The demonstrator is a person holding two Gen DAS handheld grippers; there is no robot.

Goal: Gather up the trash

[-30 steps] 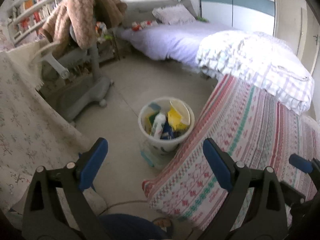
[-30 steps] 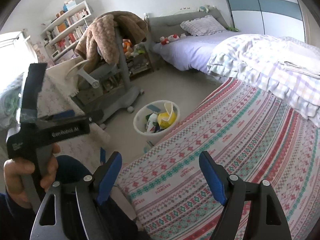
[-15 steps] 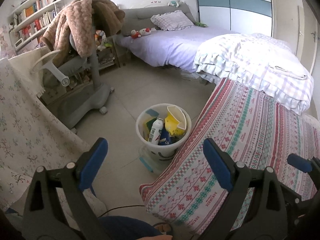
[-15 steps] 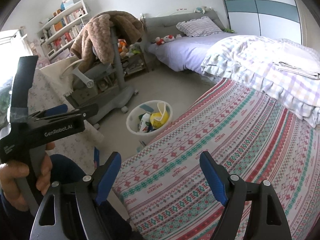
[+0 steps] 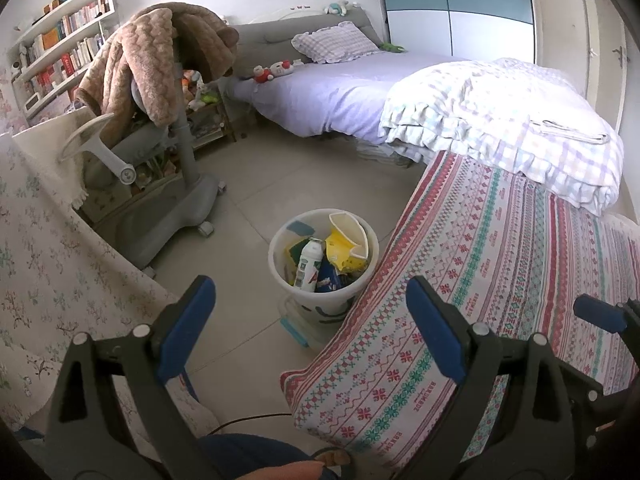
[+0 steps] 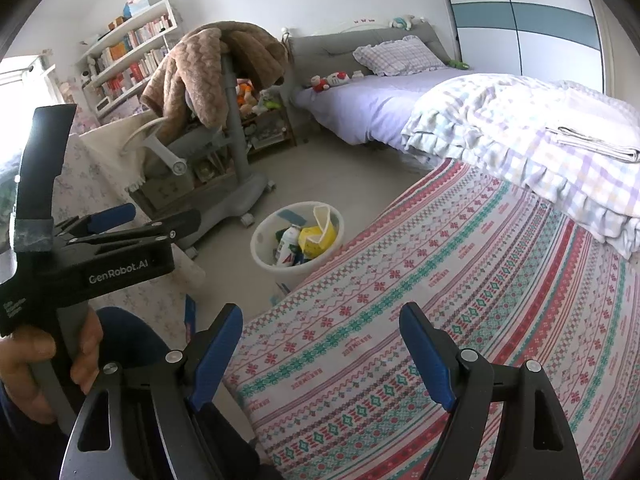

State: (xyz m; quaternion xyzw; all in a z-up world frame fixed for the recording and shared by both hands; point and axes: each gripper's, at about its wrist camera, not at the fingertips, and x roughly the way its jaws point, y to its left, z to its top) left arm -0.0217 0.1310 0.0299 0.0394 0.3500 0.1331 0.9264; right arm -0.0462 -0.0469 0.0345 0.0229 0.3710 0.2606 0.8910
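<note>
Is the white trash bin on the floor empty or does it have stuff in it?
Not empty: the bin holds a white bottle, a yellow carton and other packaging, nearly to its rim.

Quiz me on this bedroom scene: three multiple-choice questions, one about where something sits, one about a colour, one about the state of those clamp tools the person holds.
1. Where does the white bin stand?
A. On the bed
B. On the floor beside the striped cover
C. On the bookshelf

2. What colour are the pads on the left gripper's fingers?
A. Blue
B. Red
C. Yellow

3. How does the right gripper stand?
A. Shut on a bottle
B. Shut on the cover
C. Open, holding nothing

Answers: 1 B, the bin rests on the tiled floor against the edge of the striped cover. 2 A, both pads are blue. 3 C, its fingers stand wide apart with only the cover behind the gap.
</note>
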